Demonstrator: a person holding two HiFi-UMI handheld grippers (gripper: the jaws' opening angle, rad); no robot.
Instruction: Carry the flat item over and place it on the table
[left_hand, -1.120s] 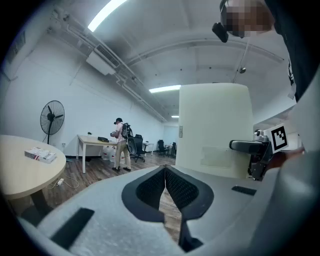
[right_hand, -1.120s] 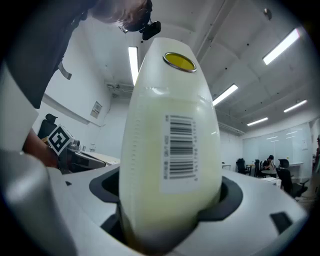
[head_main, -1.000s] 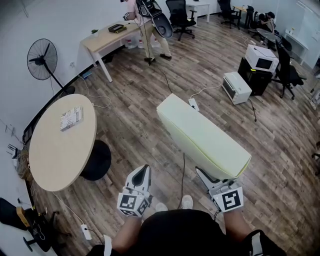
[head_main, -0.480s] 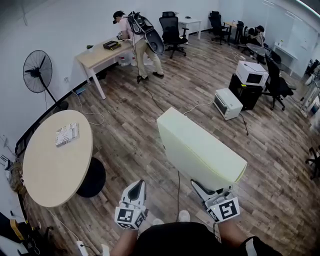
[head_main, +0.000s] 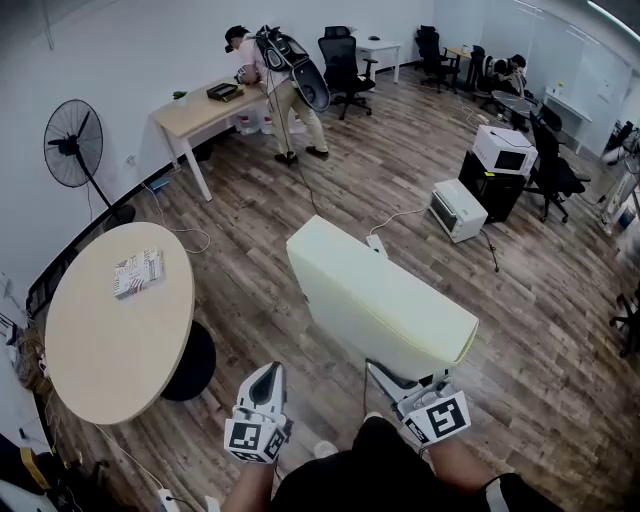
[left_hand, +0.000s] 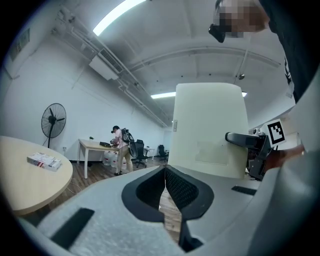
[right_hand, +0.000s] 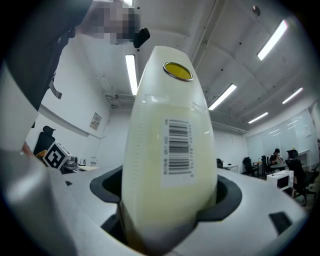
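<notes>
A big pale-yellow flat cushion (head_main: 380, 300) is held up over the wood floor, tilted on edge. My right gripper (head_main: 385, 376) is shut on its near lower end. In the right gripper view the cushion (right_hand: 170, 150), with a barcode label, fills the space between the jaws of the right gripper (right_hand: 167, 212). My left gripper (head_main: 268, 372) hangs to the cushion's left, shut and empty; its pads meet in the left gripper view, left gripper (left_hand: 165, 172). There the cushion (left_hand: 210, 130) stands just right of it. The round beige table (head_main: 110, 340) is at the left.
A small printed pack (head_main: 137, 272) lies on the round table. A standing fan (head_main: 68, 140) is by the left wall. A person (head_main: 275, 75) stands at a desk (head_main: 195, 112) at the back. A white oven (head_main: 457, 210) and cables lie on the floor right of the cushion.
The cushion and both grippers have shifted left, nearer the round table. The cushion has tipped more upright. The right gripper stays shut on it.
</notes>
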